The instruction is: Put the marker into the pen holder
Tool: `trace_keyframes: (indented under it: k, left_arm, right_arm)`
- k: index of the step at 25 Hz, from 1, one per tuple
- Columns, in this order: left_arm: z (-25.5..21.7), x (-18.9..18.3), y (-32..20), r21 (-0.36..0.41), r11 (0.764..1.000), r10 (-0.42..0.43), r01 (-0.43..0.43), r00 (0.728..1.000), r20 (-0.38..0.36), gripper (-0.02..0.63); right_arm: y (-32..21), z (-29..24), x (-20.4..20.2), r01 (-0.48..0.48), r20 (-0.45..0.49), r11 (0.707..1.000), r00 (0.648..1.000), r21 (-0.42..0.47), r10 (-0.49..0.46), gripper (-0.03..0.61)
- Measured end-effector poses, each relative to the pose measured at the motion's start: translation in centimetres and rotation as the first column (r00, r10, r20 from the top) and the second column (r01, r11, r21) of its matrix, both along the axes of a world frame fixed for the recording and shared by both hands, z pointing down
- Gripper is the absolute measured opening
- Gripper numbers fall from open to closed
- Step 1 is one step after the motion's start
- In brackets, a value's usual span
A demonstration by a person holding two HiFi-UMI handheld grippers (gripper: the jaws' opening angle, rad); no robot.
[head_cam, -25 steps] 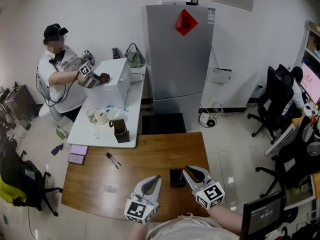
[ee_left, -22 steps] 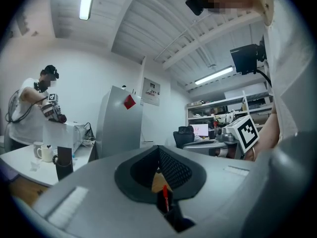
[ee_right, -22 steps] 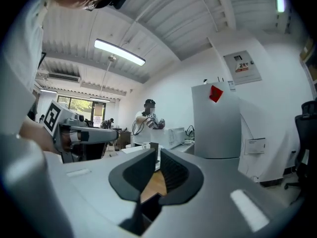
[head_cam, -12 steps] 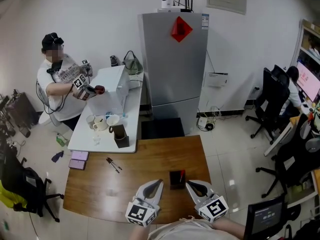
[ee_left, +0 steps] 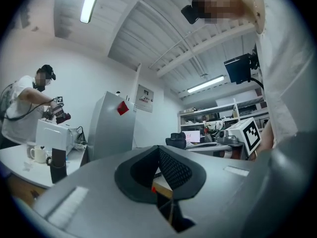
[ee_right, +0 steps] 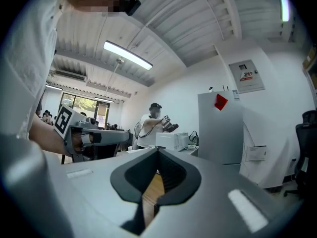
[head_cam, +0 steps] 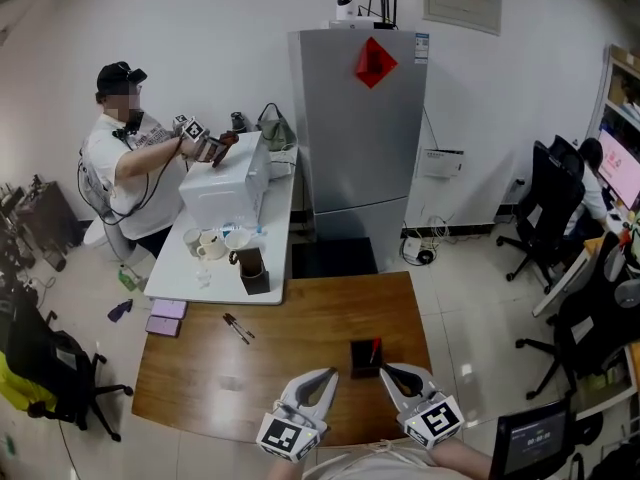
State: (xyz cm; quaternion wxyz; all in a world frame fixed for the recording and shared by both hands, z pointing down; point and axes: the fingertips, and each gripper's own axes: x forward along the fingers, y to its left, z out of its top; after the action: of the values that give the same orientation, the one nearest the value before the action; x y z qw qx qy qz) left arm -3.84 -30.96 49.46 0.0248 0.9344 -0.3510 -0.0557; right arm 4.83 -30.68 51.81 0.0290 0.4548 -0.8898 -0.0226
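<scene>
The pen holder is seen as a small, dark, square-sided box standing upright on the wooden table, towards its near right part. The marker is lodged inside it. It is shown as a slim stick with a red top, set at the holder's right side and tilted slightly, its upper end rising above the rim. Its lower part is hidden by the holder's walls.
</scene>
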Motion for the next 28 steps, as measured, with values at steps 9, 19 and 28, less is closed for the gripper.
trace_keyframes:
  k: [9, 19, 28]
  left_arm:
    - [2.3, -2.3, 1.6, -0.063, 0.998, -0.003, 0.004, 1.0, 0.008, 0.017]
    - [3.7, -1.3, 5.7, -0.082, 0.996, -0.021, 0.021, 1.0, 0.006, 0.017]
    - [3.5, 4.2, 14.5, -0.069, 0.998, 0.008, -0.006, 0.999, 0.033, 0.017]
  right_arm:
    - [2.0, 2.1, -1.6, -0.02, 0.015, 0.998, 1.0, -0.051, 0.021, 0.002]
    - [5.9, 3.3, -1.0, 0.013, 0.03, 0.997, 0.999, -0.081, -0.011, 0.002]
    - [14.7, 2.9, 3.7, 0.022, 0.04, 0.996, 0.999, -0.085, -0.018, 0.002]
